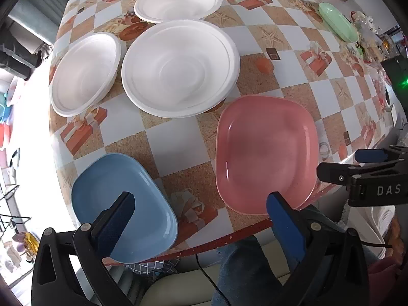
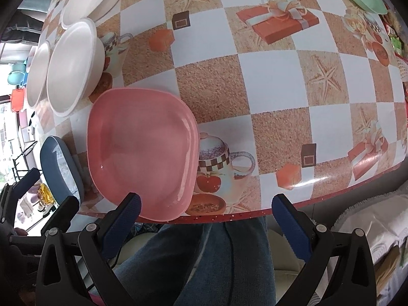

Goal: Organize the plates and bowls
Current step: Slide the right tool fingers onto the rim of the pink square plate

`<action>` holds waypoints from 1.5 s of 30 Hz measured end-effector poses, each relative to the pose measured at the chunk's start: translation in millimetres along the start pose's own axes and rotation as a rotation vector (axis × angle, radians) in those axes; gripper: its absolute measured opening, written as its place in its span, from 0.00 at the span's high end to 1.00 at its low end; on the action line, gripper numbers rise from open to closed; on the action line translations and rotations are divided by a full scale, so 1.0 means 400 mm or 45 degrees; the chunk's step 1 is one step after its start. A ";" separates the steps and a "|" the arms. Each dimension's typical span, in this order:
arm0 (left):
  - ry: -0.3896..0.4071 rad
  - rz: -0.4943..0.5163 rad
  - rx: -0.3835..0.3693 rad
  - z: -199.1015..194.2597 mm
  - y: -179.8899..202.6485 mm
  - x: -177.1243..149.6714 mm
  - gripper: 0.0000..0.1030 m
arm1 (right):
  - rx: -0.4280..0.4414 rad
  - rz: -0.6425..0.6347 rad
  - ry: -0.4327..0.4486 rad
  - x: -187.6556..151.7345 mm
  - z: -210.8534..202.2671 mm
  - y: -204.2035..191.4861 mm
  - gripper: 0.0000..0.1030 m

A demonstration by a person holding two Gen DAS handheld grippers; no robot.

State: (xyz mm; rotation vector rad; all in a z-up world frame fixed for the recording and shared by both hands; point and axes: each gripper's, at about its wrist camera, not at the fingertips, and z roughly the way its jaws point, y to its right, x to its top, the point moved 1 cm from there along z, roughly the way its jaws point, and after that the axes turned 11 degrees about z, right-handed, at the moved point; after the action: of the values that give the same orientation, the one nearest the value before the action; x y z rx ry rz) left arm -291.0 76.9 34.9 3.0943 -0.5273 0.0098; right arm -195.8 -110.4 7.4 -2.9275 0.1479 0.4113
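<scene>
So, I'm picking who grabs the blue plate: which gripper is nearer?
Left. The left gripper hangs open at the blue plate's near edge; the right gripper fronts the pink plate.

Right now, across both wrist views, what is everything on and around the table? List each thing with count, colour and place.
white bowls: three, white, far left part of the table, close together
pink plate: one, pink, near edge, overhanging it slightly
blue plate: one, blue, near edge, left of the pink plate
green plate: one, pale green, far right edge
tablecloth: one, white and tan checks with printed gifts, mugs and starfish
clutter: several small items, far right edge, too blurred to name
jeans: blue, person's legs below the table edge
left gripper: open, empty
right gripper: open, empty
</scene>
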 end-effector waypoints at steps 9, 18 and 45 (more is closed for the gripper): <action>-0.018 0.018 0.021 0.019 0.010 0.019 0.00 | -0.003 0.004 -0.021 0.018 0.015 0.006 0.00; -0.028 0.023 0.023 0.028 0.004 0.031 0.00 | -0.020 0.010 -0.041 0.037 0.020 0.008 0.00; -0.115 -0.035 -0.011 0.171 0.049 0.117 0.00 | -0.301 -0.154 0.071 0.051 0.102 -0.021 0.00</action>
State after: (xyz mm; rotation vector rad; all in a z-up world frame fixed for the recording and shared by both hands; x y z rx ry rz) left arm -253.1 42.7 -33.0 3.1053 -0.4851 -0.1329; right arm -186.0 -95.8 -35.4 -3.1598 -0.0758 0.3499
